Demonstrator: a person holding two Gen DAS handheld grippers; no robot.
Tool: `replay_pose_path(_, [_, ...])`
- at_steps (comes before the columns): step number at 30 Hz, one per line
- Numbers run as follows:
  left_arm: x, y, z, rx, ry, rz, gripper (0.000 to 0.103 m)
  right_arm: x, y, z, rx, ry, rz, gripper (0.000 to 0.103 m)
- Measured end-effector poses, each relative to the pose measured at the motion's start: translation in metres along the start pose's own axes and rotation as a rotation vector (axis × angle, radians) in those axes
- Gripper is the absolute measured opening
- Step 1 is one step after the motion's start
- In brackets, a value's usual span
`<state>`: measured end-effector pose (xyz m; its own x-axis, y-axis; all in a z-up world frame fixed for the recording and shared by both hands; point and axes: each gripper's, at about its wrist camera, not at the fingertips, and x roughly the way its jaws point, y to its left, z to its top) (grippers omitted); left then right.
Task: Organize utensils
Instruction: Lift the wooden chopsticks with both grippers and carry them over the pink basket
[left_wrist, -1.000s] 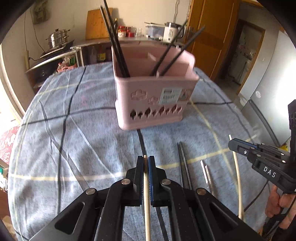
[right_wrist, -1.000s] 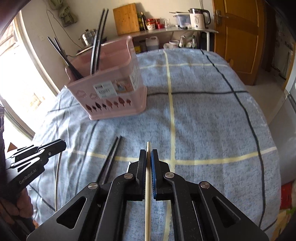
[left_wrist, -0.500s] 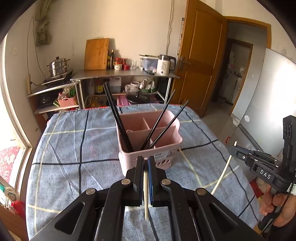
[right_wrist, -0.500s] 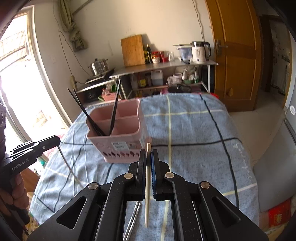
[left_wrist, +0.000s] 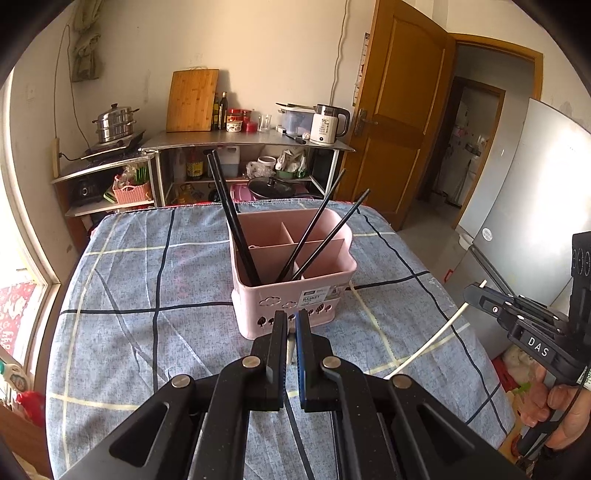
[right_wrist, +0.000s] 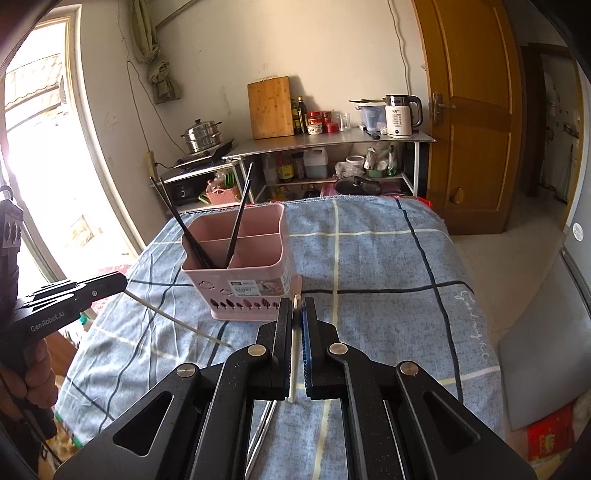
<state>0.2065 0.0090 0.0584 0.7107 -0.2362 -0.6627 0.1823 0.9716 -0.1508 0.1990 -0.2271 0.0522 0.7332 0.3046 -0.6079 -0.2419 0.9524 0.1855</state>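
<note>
**Both grippers clamping a pale chopstick, caddy straight ahead**

You're holding the left gripper (left_wrist: 291, 325) clenched on one pale chopstick (right_wrist: 177, 320), which is sticking out past its tips at a slant over the cloth (left_wrist: 147, 266). Your right gripper (right_wrist: 296, 314) is pinching the other chopstick (right_wrist: 293, 354), running lengthwise between its jaws. The pink caddy (left_wrist: 295, 295) is sitting just beyond both sets of tips, with black chopsticks (left_wrist: 236, 229) leaning in its compartments. Metal utensils (right_wrist: 264, 424) are lying on the cloth under your right gripper.
</note>
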Motion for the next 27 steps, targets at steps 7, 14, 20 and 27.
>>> replay_pose_path(7, [-0.009, 0.002, 0.003, -0.008, -0.001, -0.009, 0.004, -0.011, 0.007, 0.008, -0.022, -0.039, 0.018, 0.005])
replay_pose_path(14, [-0.019, 0.007, 0.015, -0.036, -0.014, -0.038, 0.004, -0.015, 0.018, 0.022, -0.023, -0.085, 0.057, 0.004])
replay_pose_path(20, [-0.041, 0.01, 0.045, -0.038, -0.076, -0.048, 0.004, -0.014, 0.028, 0.048, -0.013, -0.14, 0.096, 0.004])
replay_pose_path(27, [-0.066, 0.015, 0.091, -0.034, -0.181, -0.043, 0.004, -0.008, 0.043, 0.082, -0.007, -0.208, 0.13, 0.005])
